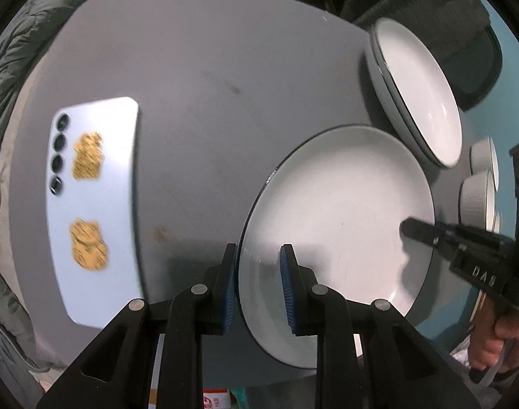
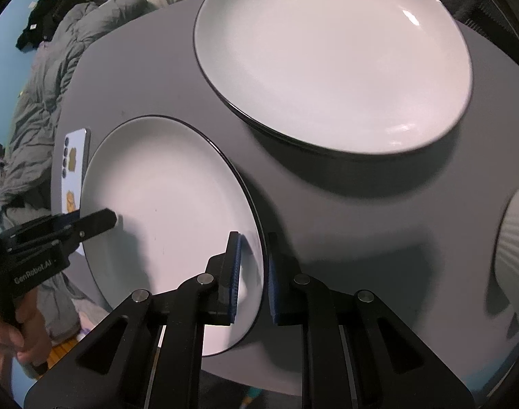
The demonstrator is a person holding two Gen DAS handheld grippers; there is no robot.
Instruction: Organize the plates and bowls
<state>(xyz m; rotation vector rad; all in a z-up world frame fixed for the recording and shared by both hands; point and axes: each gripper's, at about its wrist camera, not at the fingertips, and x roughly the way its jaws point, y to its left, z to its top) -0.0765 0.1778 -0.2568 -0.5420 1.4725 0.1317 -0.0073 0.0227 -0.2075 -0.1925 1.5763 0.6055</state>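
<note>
A white plate with a dark rim lies on the grey table and also shows in the right wrist view. My left gripper straddles its near rim, one blue pad under and one over, with a gap showing. My right gripper straddles the opposite rim the same way; it shows in the left wrist view. A stack of white plates stands beyond, large in the right wrist view.
A phone lies face down on the left of the grey table. Ribbed white bowls stand at the right edge; one shows in the right wrist view. Grey bedding lies beyond the table.
</note>
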